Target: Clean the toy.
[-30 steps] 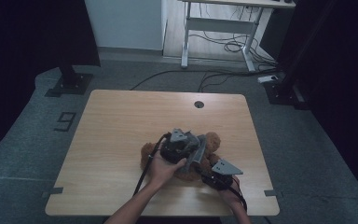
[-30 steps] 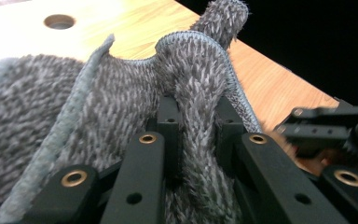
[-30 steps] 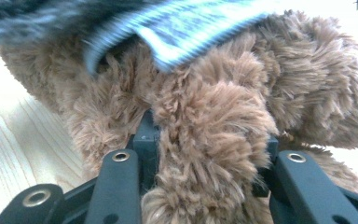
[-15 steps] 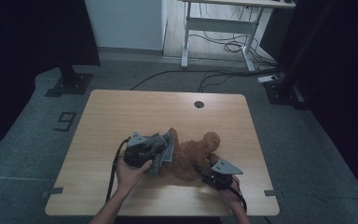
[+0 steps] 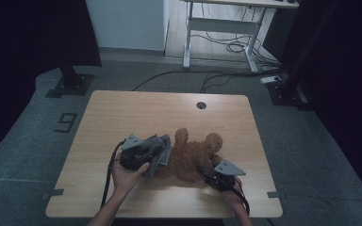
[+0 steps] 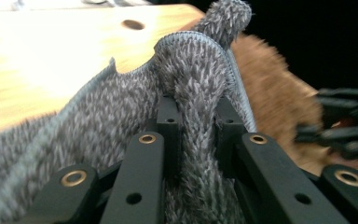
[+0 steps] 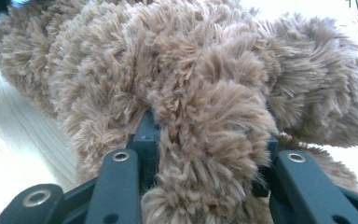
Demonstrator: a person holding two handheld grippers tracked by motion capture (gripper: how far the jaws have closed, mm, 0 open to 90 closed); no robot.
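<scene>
A brown plush bear (image 5: 195,157) lies on the wooden table (image 5: 136,113), right of centre near the front. My left gripper (image 5: 156,156) is at the bear's left side, shut on a fold of a grey fuzzy garment (image 5: 162,148). In the left gripper view the grey garment (image 6: 121,121) bunches up between the jaws of the left gripper (image 6: 196,105), with the bear (image 6: 275,93) and the right gripper (image 6: 340,121) behind. My right gripper (image 5: 206,172) is at the bear's front right. Its own view shows this right gripper (image 7: 209,135) shut on a furry limb of the bear (image 7: 191,60).
A round cable hole (image 5: 201,105) sits near the table's far edge. On the floor beyond stand a white desk frame (image 5: 217,28) with loose cables (image 5: 226,47) and a black stand base (image 5: 68,82) at the left. A "9" mark (image 5: 66,122) lies left of the table.
My left gripper has moved to the left with the grey garment, drawing it off the bear, whose brown body now lies uncovered. The right gripper has kept still.
</scene>
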